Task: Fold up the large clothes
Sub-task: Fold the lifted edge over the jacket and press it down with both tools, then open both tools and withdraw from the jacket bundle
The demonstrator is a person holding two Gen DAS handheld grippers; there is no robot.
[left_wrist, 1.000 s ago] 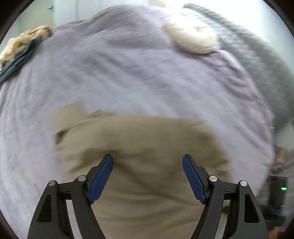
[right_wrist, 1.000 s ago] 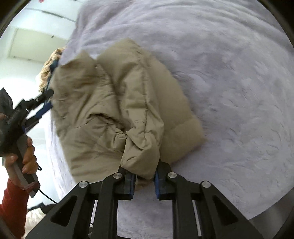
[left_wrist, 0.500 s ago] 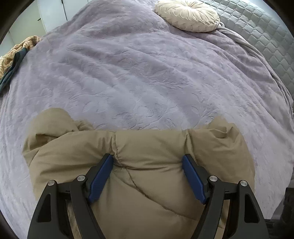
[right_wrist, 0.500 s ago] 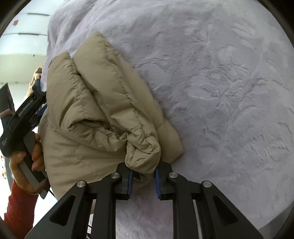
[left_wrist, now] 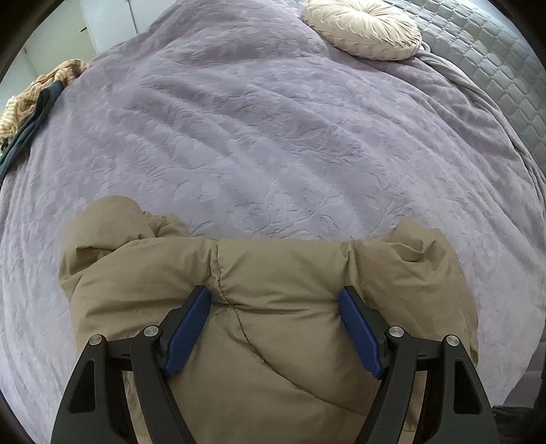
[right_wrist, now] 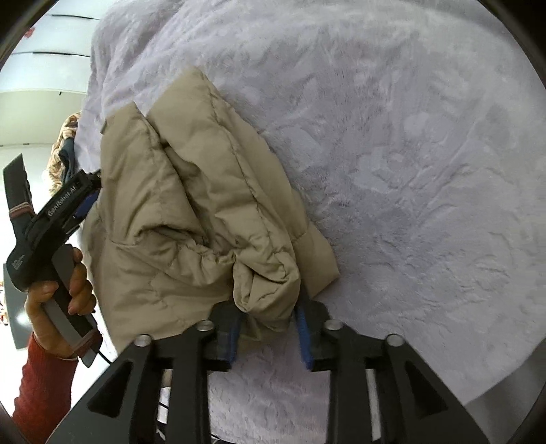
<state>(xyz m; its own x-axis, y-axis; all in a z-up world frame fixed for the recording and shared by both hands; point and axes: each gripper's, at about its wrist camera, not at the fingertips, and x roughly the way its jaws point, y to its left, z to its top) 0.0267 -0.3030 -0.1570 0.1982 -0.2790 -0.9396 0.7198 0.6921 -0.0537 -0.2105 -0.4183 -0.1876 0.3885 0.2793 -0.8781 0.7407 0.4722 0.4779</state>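
Observation:
A tan puffer jacket lies bunched on the lilac bedspread near the bed's edge. My left gripper is open, its blue pads on either side of a puffed fold of the jacket. In the right wrist view the jacket lies folded in a heap, and my right gripper is part open around a bunched corner of it, with a gap at the pads. The left gripper shows there at the jacket's far side, held by a hand in a red sleeve.
A round cream cushion and a grey quilted cover lie at the far right of the bed. A striped and dark cloth pile sits at the far left edge. The bedspread spreads wide to the right of the jacket.
My right gripper has widened from shut on the jacket's corner to part open around it. The left gripper stays open and has settled over the jacket, which lies lower on the bed.

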